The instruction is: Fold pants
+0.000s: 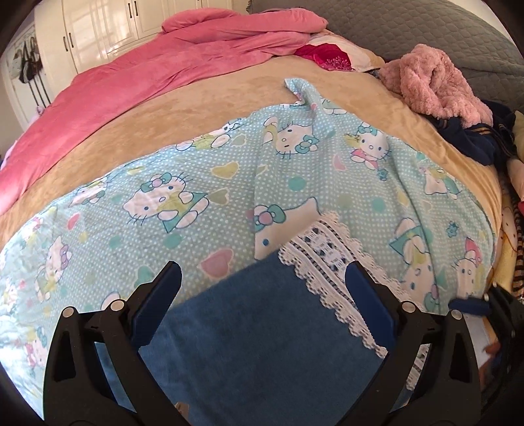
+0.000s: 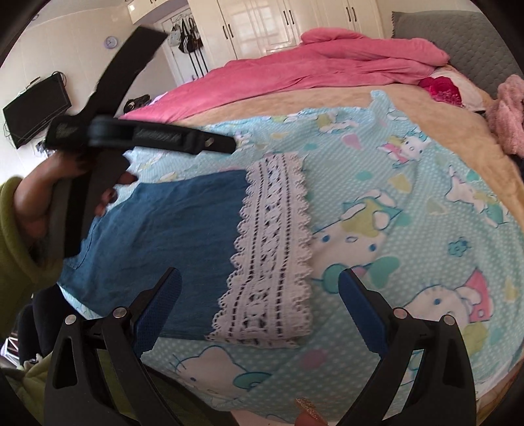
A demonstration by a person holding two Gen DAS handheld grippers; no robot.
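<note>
The blue denim pants with a white lace hem lie folded on a light-blue cartoon-cat sheet on the bed. They also show in the left wrist view, lace hem to the right. My left gripper is open and empty, hovering over the pants. It shows from the side in the right wrist view, held in a hand, above the far edge of the pants. My right gripper is open and empty, just above the lace hem.
A pink duvet lies across the far side of the bed. A fluffy pink garment and dark clothes are piled at the right. A tan blanket lies under the sheet. White wardrobes and a television stand beyond.
</note>
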